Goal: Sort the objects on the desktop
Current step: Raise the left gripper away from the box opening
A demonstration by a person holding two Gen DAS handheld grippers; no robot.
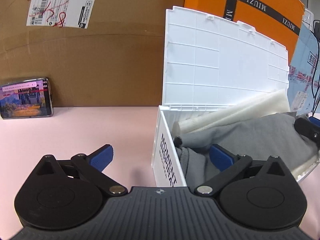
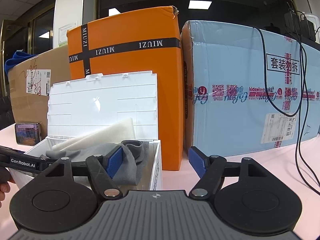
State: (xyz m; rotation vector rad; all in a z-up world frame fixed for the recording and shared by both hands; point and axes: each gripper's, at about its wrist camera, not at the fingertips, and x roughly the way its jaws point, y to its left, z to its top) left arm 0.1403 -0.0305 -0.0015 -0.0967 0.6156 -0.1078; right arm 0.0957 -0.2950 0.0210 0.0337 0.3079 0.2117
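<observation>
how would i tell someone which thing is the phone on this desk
Start at the big brown cardboard box with the shipping label, left of the open white storage box. At its foot, on the pink tabletop, the phone stands on its long edge, leaning against the cardboard. It is the only thing with a lit screen, showing a colourful landscape picture.

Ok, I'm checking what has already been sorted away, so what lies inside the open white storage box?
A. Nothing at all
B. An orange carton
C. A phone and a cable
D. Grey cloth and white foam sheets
D: the white storage box, its lid standing open, holds crumpled grey cloth with white foam sheets leaning behind it; the phone stands outside on the table.
</observation>
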